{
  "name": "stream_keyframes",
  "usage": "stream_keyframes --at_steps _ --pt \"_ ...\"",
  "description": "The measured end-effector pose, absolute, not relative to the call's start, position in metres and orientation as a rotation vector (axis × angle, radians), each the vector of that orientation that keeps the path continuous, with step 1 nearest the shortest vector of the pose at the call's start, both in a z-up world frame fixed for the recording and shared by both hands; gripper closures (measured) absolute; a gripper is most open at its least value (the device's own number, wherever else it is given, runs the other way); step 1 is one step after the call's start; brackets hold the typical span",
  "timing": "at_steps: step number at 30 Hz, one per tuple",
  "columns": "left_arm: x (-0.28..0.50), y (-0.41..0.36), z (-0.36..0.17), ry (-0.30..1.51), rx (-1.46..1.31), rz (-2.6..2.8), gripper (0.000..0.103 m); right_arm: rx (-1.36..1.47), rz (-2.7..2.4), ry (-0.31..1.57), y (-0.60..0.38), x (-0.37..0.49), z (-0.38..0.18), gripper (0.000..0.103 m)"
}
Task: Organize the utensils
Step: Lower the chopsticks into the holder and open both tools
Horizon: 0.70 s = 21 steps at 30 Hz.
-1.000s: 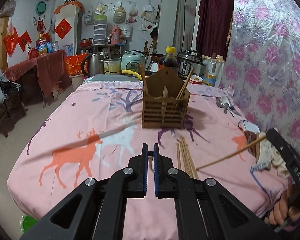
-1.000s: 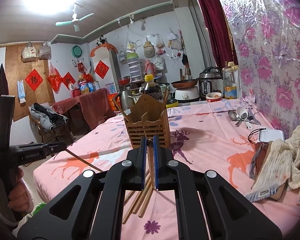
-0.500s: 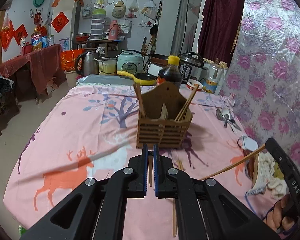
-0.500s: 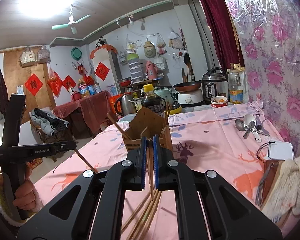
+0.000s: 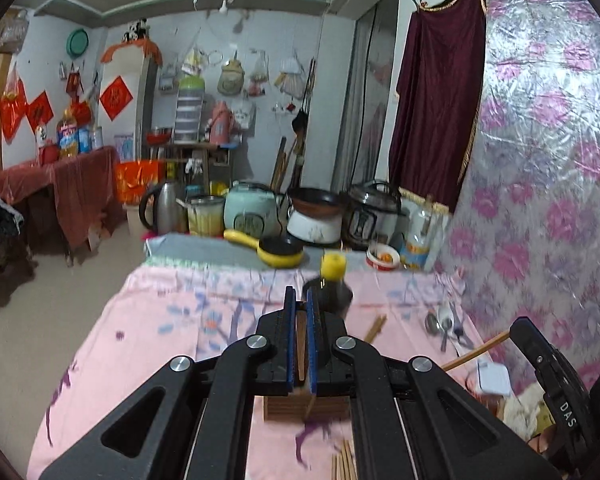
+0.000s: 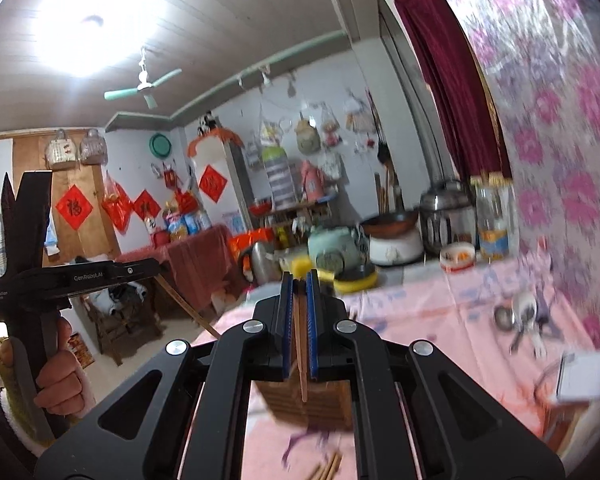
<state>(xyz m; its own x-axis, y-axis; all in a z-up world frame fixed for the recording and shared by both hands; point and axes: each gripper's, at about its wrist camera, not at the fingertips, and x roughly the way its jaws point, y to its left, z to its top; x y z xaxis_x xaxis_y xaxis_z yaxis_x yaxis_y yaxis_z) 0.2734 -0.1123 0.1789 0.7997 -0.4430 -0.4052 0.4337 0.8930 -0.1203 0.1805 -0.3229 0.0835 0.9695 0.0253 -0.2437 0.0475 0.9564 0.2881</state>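
My left gripper [image 5: 300, 344] pinches one chopstick [image 5: 300, 350], and my right gripper [image 6: 299, 332] pinches another chopstick [image 6: 301, 364]. Both sticks hang over the wooden utensil holder [image 6: 308, 404] on the pink tablecloth [image 5: 148, 344]. Loose chopsticks [image 5: 342, 462] lie nearer me; I can't count them. Two spoons [image 5: 440, 322] lie to the right.

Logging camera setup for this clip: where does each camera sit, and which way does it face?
Left wrist: on the left gripper, shut on a chopstick, facing across the pink table to the kitchen counter; the right gripper shows at right.
Right wrist: on the right gripper, shut on a chopstick, same direction; a hand holds the left gripper.
Shared: wooden holder, spoons.
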Motion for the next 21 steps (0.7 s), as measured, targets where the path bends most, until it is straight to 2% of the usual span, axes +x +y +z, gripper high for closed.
stream_keyframes --at_steps 6,12,14,15,16,18,21 --pt "0.314 -0.128 0.165 0.471 -0.023 -0.447 0.097 0.281 -0.011 0.266 -0.324 0.223 0.072 0.095" --pt "0.353 -0.128 0.118 0.595 -0.051 -0.44 0.097 0.305 0.005 0.385 -0.323 0.258 0.029 0.095" --pt "0.362 -0.125 0.105 0.641 -0.063 -0.423 0.086 0.308 0.015 0.453 -0.322 0.269 0.015 0.092" --pt "0.364 -0.122 0.101 0.648 -0.065 -0.412 0.072 0.322 0.003 0.466 -0.324 0.271 0.01 0.092" --pt "0.365 -0.118 0.099 0.649 -0.071 -0.4 0.064 0.332 0.004 0.468 -0.325 0.27 0.008 0.092" --pt "0.361 -0.107 0.099 0.637 -0.085 -0.382 0.061 0.343 -0.003 0.448 -0.328 0.264 0.013 0.091" --pt "0.353 -0.092 0.103 0.617 -0.112 -0.352 0.045 0.332 -0.019 0.419 -0.329 0.251 0.024 0.091"
